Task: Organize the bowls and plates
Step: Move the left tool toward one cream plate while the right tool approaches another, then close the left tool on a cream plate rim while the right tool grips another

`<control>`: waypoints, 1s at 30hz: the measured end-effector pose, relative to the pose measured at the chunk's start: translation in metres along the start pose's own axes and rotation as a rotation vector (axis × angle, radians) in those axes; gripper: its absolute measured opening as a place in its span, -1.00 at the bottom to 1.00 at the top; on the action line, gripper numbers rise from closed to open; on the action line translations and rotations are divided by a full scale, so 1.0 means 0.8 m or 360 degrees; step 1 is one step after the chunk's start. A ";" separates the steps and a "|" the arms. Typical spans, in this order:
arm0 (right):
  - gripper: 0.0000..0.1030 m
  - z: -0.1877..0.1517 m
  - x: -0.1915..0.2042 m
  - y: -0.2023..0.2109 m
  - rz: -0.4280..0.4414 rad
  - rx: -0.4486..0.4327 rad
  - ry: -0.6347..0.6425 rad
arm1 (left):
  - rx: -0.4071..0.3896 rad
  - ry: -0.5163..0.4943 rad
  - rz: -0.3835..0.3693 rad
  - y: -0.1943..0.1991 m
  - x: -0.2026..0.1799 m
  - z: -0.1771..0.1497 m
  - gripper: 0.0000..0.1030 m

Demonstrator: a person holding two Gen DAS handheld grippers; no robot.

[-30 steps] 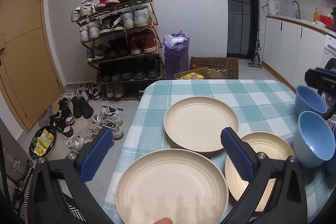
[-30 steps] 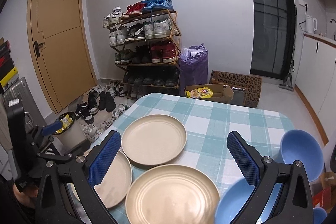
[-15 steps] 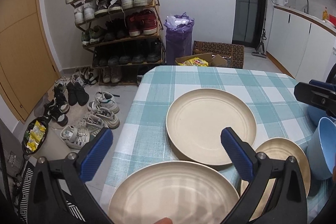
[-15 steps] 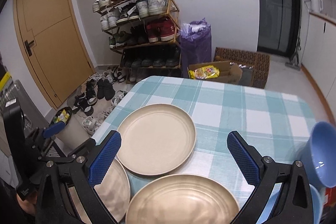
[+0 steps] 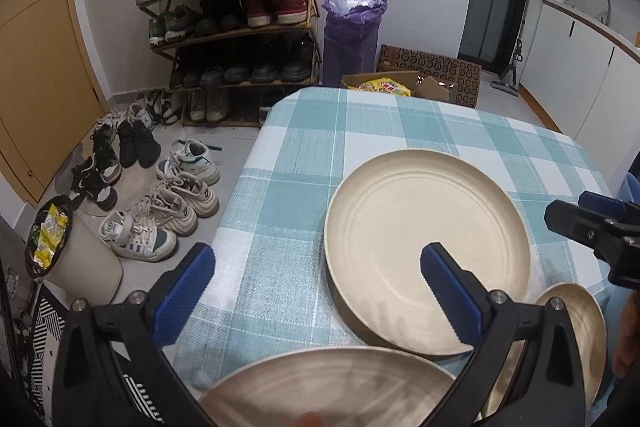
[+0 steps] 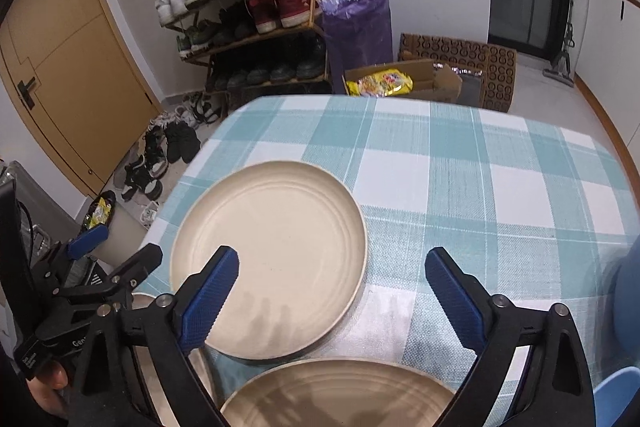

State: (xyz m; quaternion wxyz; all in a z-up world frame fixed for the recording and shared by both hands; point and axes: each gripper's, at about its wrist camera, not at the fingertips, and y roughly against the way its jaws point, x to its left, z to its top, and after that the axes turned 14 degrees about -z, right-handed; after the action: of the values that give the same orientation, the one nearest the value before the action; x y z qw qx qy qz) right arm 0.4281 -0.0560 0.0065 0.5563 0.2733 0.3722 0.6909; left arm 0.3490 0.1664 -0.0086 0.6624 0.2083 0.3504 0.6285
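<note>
Three beige plates lie on the teal checked tablecloth (image 5: 296, 163). The far plate (image 5: 424, 247) (image 6: 268, 259) is the largest in both views. My left gripper (image 5: 316, 279) is open above the gap between the far plate and the nearest plate (image 5: 332, 387), holding nothing. A third plate (image 5: 576, 331) lies to its right. My right gripper (image 6: 330, 267) hangs over the far plate's right rim; its jaws are wide but closing, and nothing is pressed between them. Another plate (image 6: 340, 395) lies below it. Blue bowls (image 6: 628, 307) sit at the right edge, mostly cut off.
The table's left edge drops to a floor strewn with shoes (image 5: 168, 203) and a white bin (image 5: 80, 263). A shoe rack (image 5: 232, 7), a purple bag (image 5: 352, 31) and a cardboard box (image 6: 404, 83) stand beyond the far end. The left gripper (image 6: 116, 251) shows at the right wrist view's left.
Both grippers have come forward and down toward the table. The plates look bigger and closer, and the blue bowls have slid almost out of both views.
</note>
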 end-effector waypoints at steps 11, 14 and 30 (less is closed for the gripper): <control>0.56 -0.013 -0.001 -0.054 0.0020 0.0158 -0.0011 | 0.0147 -0.0036 -0.0017 -0.047 0.001 -0.003 0.90; 0.46 -0.015 0.004 -0.062 0.0015 0.0190 0.0005 | 0.0168 -0.0043 -0.0023 -0.055 0.001 -0.003 0.84; -0.27 -0.022 0.006 -0.075 0.0002 0.0252 0.0011 | 0.0277 -0.0069 -0.0109 -0.074 -0.002 -0.011 -0.36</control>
State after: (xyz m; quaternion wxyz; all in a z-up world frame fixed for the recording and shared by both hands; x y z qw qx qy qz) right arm 0.4470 -0.0489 -0.0526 0.5311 0.3144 0.4273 0.6606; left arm 0.3834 0.1562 -0.0564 0.6704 0.2665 0.3961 0.5680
